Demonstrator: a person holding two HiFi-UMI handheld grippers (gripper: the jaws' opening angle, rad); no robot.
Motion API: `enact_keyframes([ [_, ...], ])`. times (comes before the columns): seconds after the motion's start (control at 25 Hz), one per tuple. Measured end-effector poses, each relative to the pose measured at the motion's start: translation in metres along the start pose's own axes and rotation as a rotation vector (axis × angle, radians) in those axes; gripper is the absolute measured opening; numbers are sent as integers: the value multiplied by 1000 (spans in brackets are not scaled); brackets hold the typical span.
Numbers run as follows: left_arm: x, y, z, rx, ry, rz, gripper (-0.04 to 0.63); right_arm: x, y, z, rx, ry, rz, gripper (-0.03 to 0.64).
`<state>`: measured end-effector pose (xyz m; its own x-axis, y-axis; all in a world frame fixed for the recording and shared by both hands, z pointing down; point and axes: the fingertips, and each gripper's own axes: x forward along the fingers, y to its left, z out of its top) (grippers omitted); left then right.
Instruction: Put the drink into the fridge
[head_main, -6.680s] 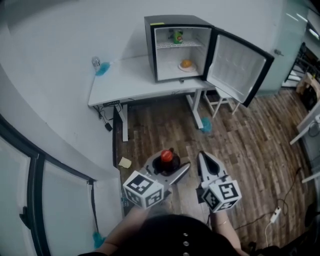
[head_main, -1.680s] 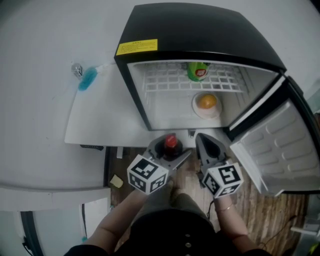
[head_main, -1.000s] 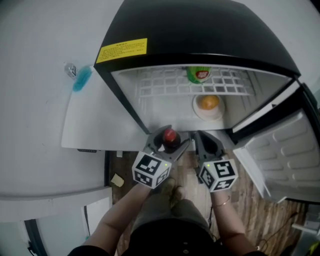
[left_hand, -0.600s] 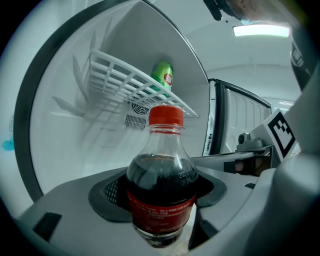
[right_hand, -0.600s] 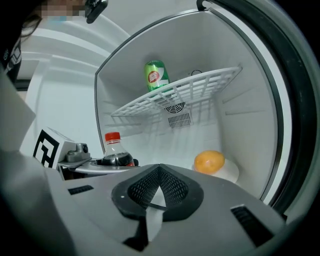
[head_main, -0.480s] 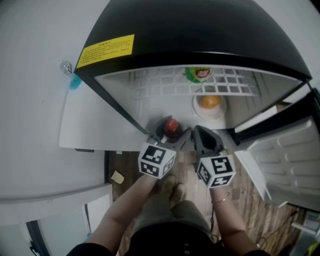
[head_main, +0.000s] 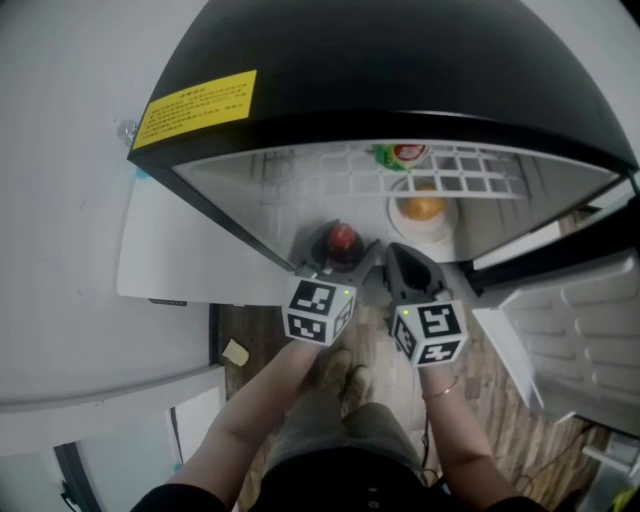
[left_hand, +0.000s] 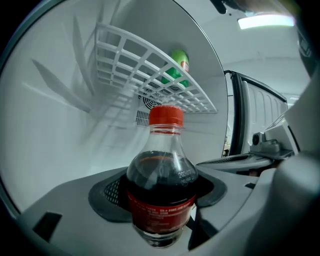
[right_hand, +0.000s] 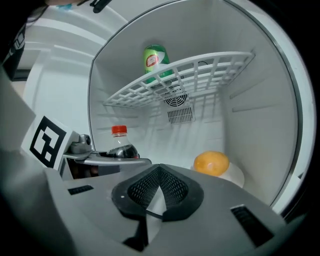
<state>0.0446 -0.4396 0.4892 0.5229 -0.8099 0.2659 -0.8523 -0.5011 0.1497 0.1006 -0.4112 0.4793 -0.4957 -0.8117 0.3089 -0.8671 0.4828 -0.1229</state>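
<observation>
At the centre of the head view the left gripper (head_main: 336, 258) is clamped on the body of the drink bottle (left_hand: 161, 192), holding it upright, cap up, just inside the open fridge (head_main: 400, 60), likely so it can be stood on the lower floor. That left side looks free: the orange (right_hand: 211, 163) on its plate (right_hand: 239, 176) sits at lower right, the green can (right_hand: 156, 59) on the wire shelf (right_hand: 200, 70) above. The right gripper (right_hand: 159, 192) hovers beside it, jaws together on nothing

A white table (head_main: 170, 262) stands on wood-plank floor (head_main: 258, 330).
</observation>
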Motion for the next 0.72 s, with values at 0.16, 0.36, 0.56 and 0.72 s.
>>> enact_keyframes([
  [0.16, 11, 5, 6, 3, -9, 6, 328, 8, -2, -2, -2, 6, -4, 3],
  [0.36, 28, 10, 10, 11, -7, 8, 328, 17, -4, -4, -10, 15, -9, 3],
  [0.56, 42, 18, 13, 21, -8, 41, 328, 26, -8, -2, -8, 14, -10, 3],
  [0.72, 52, 26, 14, 22, -10, 48, 328, 31, -11, 1, -12, 14, -13, 3],
])
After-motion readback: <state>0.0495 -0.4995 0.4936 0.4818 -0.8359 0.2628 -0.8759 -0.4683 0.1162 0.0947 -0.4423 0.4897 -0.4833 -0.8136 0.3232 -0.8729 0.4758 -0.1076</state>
